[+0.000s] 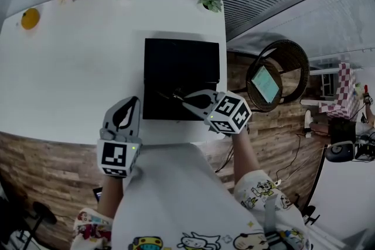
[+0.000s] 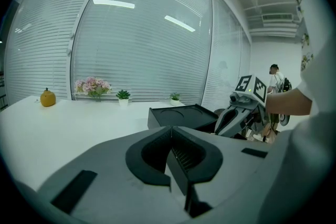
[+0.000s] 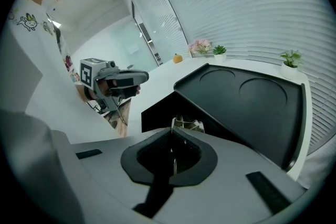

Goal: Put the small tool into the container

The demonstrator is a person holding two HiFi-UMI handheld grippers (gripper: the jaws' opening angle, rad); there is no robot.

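Small tool (image 3: 187,124) sat pinched at the very tips of the right gripper (image 3: 172,129), whose jaws were shut on it, with only a pale, wiry bit showing past them. So slight a hold looked like the first risk: a twist of the wrist or a knock against something hard could have turned the tool in the jaws or flicked it out.

Just beyond the tips lay the black container (image 3: 247,107). The head view put the tips over its near edge, not over its middle. Its upper face looked flat, with two shallow round recesses (image 3: 262,93). Let go this close to the rim, the tool could have bounced off and dropped on the person's side.

The left gripper (image 2: 170,132) had its jaws together on nothing and hung near the front of the table (image 1: 88,67), apart from the container. Nothing steadied the container, which lay close to the table's right edge, so a push from the right gripper might have slid it towards the floor (image 1: 263,105).
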